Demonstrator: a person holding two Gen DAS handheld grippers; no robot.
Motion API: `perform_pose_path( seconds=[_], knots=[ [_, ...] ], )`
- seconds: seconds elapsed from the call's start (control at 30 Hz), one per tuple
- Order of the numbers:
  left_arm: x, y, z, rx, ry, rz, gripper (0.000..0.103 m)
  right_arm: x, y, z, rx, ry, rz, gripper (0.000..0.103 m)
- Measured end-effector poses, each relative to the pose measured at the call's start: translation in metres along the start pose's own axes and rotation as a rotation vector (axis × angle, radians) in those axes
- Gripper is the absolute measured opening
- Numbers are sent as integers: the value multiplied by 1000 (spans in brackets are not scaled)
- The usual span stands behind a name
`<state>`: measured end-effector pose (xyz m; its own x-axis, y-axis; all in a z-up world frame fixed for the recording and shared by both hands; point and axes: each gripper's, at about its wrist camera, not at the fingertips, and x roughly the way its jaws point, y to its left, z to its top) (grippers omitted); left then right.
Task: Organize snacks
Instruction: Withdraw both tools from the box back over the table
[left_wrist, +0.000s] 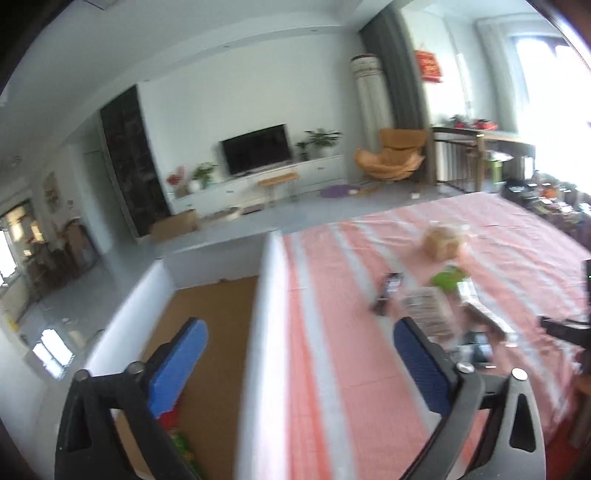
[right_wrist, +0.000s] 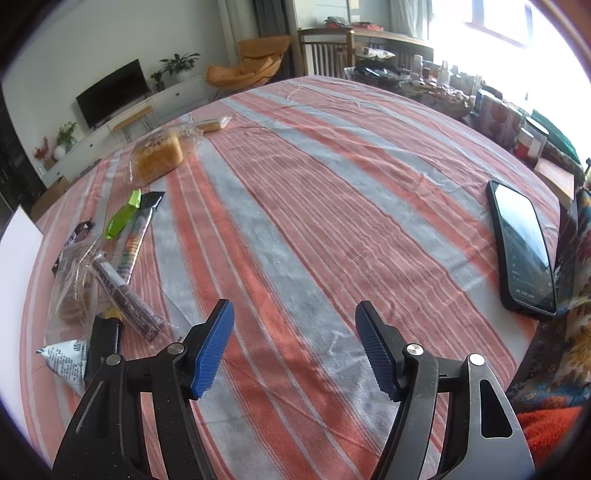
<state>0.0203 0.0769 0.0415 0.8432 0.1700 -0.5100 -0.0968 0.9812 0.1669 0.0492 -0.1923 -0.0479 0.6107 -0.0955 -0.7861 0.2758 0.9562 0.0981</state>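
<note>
My left gripper is open and empty, straddling the right wall of a white box with a brown floor; a red and green packet lies inside under the left finger. Snacks lie on the striped tablecloth: a bagged bread loaf, a small cake packet, a green packet, a long striped bar, a purple tube, a clear bag of biscuits, a dark packet, and a white triangular packet. My right gripper is open and empty above bare cloth.
A black phone lies at the table's right edge. Cluttered shelves stand behind the table on the right. The white box stands at the table's left edge. A living room with a television and an orange chair lies beyond.
</note>
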Motion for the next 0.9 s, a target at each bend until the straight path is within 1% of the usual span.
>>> perform_pose_path(
  seconds=[0.07, 0.13, 0.2, 0.23, 0.37, 0.47, 0.53, 0.63, 0.7, 0.73, 0.77, 0.9],
  knots=[
    [5, -15, -1, -7, 59, -102, 103, 0, -1, 0, 2, -3, -3, 71],
    [21, -32, -10, -22, 159, -201, 103, 1, -2, 0, 7, -4, -7, 71],
    [37, -46, -22, -42, 252, -280, 103, 2, -4, 0, 16, -2, -8, 71],
    [46, -53, -30, -42, 291, -303, 103, 2, -5, 0, 22, -1, -7, 71],
    [79, -76, -57, -10, 407, -311, 103, 4, -11, 0, 54, 5, -3, 71],
    [105, -81, -71, -8, 464, -287, 103, 6, -14, 0, 66, 12, 0, 71],
    [118, -80, -81, -26, 474, -271, 103, 6, -14, 0, 68, 15, 1, 71],
    [135, -80, -85, -45, 479, -252, 103, 8, -14, 0, 68, 20, 4, 71],
    [143, -78, -87, -38, 483, -244, 103, 9, -15, 0, 71, 27, 6, 71],
    [145, -80, -87, -25, 473, -231, 103, 10, -15, 0, 73, 31, 9, 71],
    [147, -81, -86, -16, 460, -234, 103, 11, -15, 0, 75, 35, 11, 71],
    [149, -77, -85, -23, 433, -232, 103, 11, -17, 0, 83, 40, 16, 72]
  ],
)
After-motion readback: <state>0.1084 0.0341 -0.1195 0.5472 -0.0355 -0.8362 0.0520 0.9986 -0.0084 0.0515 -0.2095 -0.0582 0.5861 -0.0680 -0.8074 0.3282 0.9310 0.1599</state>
